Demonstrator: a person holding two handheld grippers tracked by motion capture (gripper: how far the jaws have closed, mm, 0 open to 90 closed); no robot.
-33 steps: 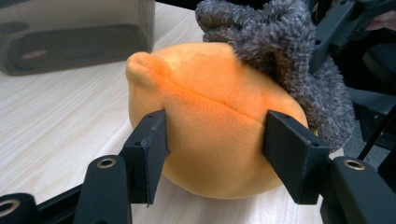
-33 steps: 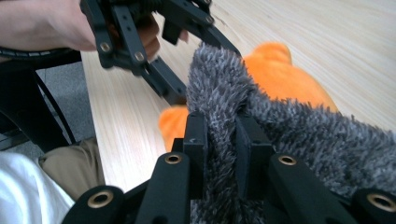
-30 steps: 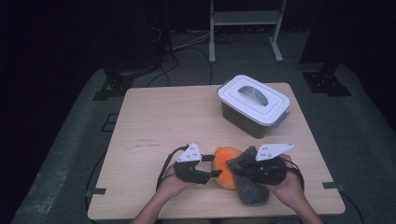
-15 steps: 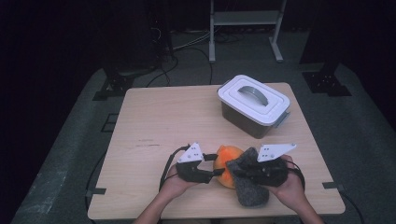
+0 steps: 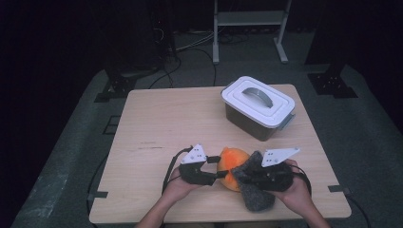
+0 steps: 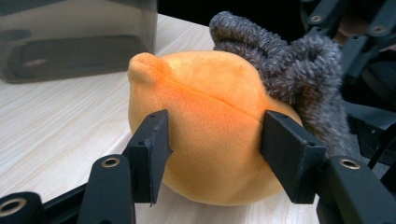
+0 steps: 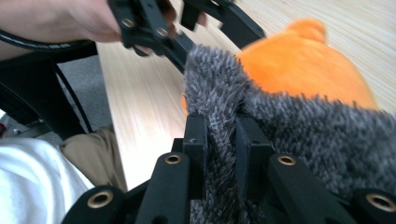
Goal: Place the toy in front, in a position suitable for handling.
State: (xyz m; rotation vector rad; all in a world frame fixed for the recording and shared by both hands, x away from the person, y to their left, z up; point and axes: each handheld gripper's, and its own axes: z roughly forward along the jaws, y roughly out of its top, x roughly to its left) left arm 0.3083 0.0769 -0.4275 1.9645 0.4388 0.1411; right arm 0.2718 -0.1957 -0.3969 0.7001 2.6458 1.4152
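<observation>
Wooden table (image 5: 157,128) bears lidded bin (image 5: 258,107), contents unclear.

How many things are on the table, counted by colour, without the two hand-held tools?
Orange: 1, the plush toy
Grey: 1, the fuzzy cloth
White lid on a dark body: 1, the storage box
Total: 3
</observation>
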